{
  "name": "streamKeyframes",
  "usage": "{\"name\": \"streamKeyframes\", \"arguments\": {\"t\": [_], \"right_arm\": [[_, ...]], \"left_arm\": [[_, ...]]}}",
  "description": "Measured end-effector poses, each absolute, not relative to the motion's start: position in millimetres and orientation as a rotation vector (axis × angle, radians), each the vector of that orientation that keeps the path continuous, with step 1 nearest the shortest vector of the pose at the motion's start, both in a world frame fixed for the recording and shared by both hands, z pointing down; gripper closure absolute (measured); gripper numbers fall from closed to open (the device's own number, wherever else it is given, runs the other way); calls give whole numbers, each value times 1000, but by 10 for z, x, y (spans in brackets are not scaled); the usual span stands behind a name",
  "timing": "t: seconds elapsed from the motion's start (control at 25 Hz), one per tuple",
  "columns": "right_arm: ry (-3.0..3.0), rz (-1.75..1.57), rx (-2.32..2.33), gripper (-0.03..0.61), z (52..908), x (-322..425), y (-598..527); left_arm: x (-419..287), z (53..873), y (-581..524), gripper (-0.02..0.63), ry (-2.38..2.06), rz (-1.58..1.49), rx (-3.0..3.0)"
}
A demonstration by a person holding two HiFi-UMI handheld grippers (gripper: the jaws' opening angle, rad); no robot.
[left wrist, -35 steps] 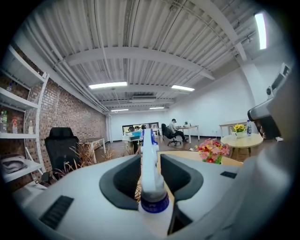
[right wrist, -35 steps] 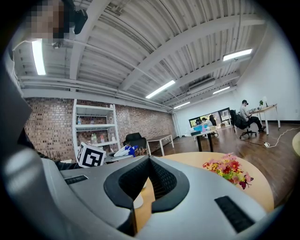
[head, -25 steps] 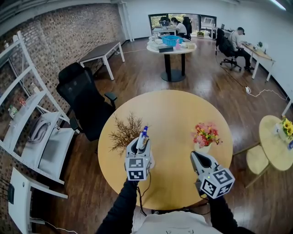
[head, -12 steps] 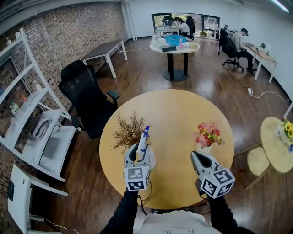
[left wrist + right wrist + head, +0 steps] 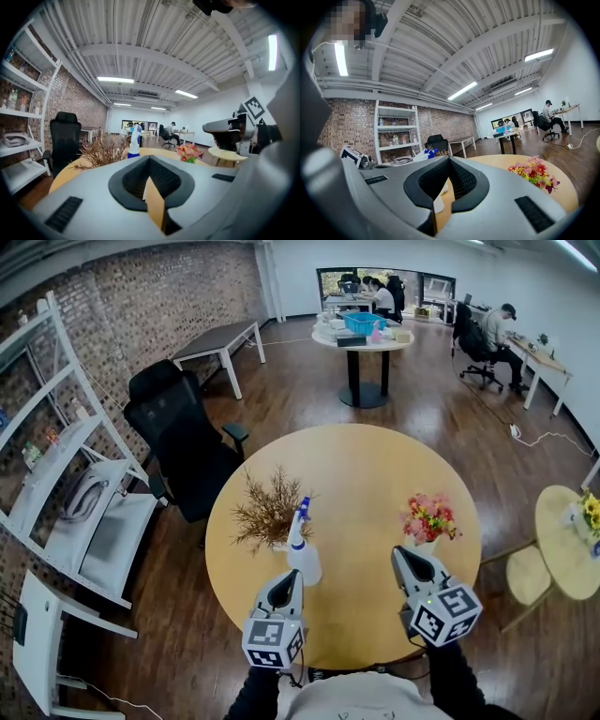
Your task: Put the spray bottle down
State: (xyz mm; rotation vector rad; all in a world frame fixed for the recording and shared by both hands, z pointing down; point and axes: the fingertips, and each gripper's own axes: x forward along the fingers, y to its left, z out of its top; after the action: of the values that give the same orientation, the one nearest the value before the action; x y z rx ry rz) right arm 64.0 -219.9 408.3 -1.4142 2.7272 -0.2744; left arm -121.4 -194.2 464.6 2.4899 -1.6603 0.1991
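Observation:
The white spray bottle (image 5: 303, 554) with a blue nozzle stands upright on the round wooden table (image 5: 356, 465), free of both grippers. My left gripper (image 5: 285, 579) sits just short of it near the front edge, shut and empty. The left gripper view shows the bottle (image 5: 134, 141) standing apart, beyond the closed jaws of the left gripper (image 5: 150, 159). My right gripper (image 5: 406, 557) hovers to the right, shut with nothing in it. In the right gripper view the bottle (image 5: 423, 153) shows left of the right gripper (image 5: 449, 159).
A dried brown plant (image 5: 265, 510) stands just left of the bottle, and a small vase of pink flowers (image 5: 428, 519) stands in front of the right gripper. A black office chair (image 5: 178, 442) is left of the table. People sit at desks far back.
The left gripper let go of the bottle, drew back toward the front edge and closed its jaws. The bottle stays upright on the table. The right gripper kept still.

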Motion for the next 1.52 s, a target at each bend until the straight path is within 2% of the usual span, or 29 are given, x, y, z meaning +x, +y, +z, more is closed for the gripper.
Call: {"name": "streamKeyframes", "arguments": {"t": [0.24,1.52], "right_arm": [[2728,-231,-1415,598,4024,630,-2178],[2745,-228,-1425,598,4056,706,-2167]], "left_arm": [[-972,4497,-1877,624,-1520,216,2591],[-825,4507,-1908,624,-1453,256,2580]]}}
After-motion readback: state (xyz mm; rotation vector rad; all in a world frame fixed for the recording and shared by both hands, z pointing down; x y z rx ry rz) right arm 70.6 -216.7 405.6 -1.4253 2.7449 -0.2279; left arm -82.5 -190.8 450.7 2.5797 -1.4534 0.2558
